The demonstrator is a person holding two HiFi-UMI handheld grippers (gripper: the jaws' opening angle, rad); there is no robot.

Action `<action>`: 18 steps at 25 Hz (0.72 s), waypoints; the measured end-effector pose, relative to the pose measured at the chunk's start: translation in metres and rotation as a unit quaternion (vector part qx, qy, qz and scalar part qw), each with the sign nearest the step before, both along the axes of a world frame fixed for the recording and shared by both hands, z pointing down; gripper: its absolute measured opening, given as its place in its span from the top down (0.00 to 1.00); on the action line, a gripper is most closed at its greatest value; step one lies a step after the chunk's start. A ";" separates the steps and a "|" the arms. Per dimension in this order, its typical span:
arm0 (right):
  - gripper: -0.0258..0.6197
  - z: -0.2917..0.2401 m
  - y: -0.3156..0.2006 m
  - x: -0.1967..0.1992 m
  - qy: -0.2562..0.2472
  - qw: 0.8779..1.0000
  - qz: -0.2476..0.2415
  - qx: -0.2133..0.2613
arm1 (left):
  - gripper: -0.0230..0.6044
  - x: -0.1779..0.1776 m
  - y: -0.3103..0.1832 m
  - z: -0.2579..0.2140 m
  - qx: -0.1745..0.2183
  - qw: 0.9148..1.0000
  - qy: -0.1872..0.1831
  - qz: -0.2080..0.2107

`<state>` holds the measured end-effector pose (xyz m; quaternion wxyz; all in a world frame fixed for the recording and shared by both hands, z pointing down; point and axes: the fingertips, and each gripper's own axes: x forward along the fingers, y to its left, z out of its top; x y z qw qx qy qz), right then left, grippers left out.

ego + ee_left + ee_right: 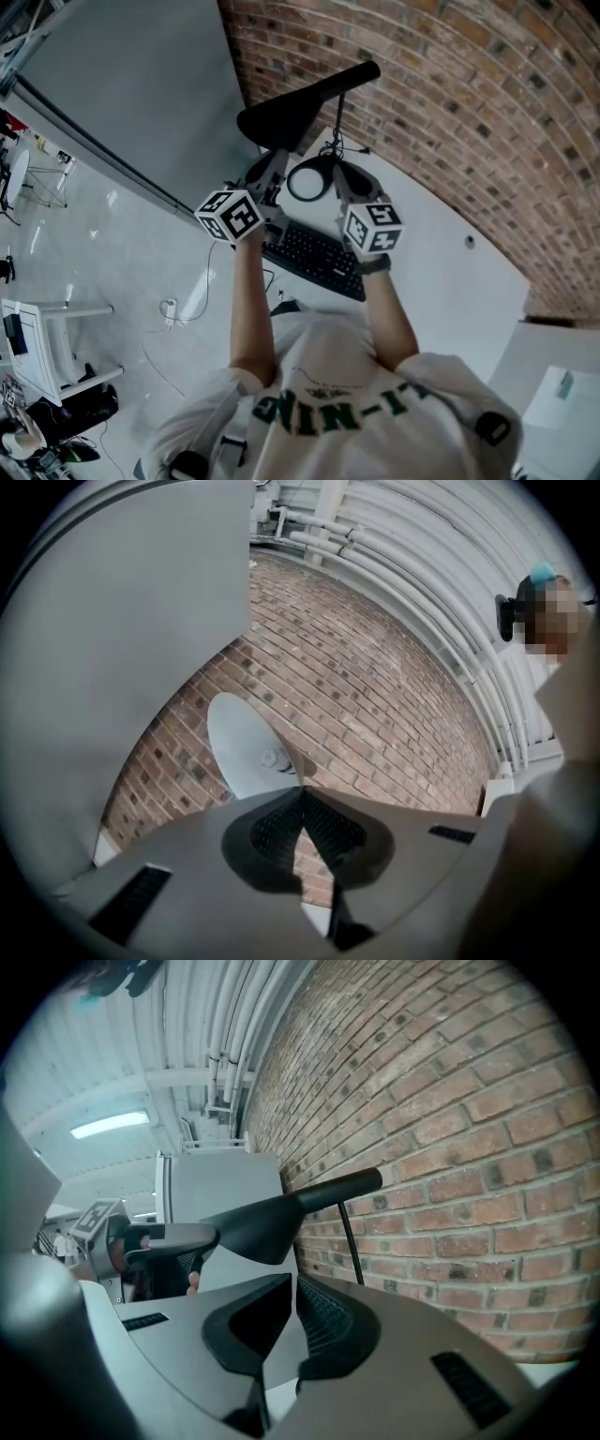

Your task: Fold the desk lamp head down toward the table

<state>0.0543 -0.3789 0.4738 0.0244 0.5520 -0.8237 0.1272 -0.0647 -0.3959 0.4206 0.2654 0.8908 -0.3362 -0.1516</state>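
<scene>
Head view, lamp head [292, 114] above left claw [277, 161]

Keyboard [314, 255] partly behind right forearm [389, 314]

Black desk lamp head [300, 105]: long, flared, near level, atop thin black stem [338, 117], above white surface [441, 281].

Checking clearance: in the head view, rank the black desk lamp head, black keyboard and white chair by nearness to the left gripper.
1. Black desk lamp head, just above left gripper.
2. Black keyboard, on the table below.
3. White chair, far lower left.
</scene>
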 end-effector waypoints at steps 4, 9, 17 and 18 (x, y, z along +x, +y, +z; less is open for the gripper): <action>0.93 0.003 0.002 0.005 0.000 1.000 0.004 0.000 | 0.96 0.003 -0.001 0.015 -0.018 1.000 0.016 0.005; 0.93 0.009 0.003 0.009 0.003 1.000 0.007 -0.003 | 0.96 0.006 -0.003 0.031 -0.033 0.999 0.035 0.014; 0.93 0.014 -0.001 0.016 0.004 1.000 0.014 -0.009 | 0.95 0.018 -0.009 0.059 -0.077 0.995 0.061 0.026; 0.93 0.015 -0.001 0.017 0.004 1.000 0.015 -0.010 | 0.95 0.020 -0.009 0.062 -0.082 0.994 0.067 0.029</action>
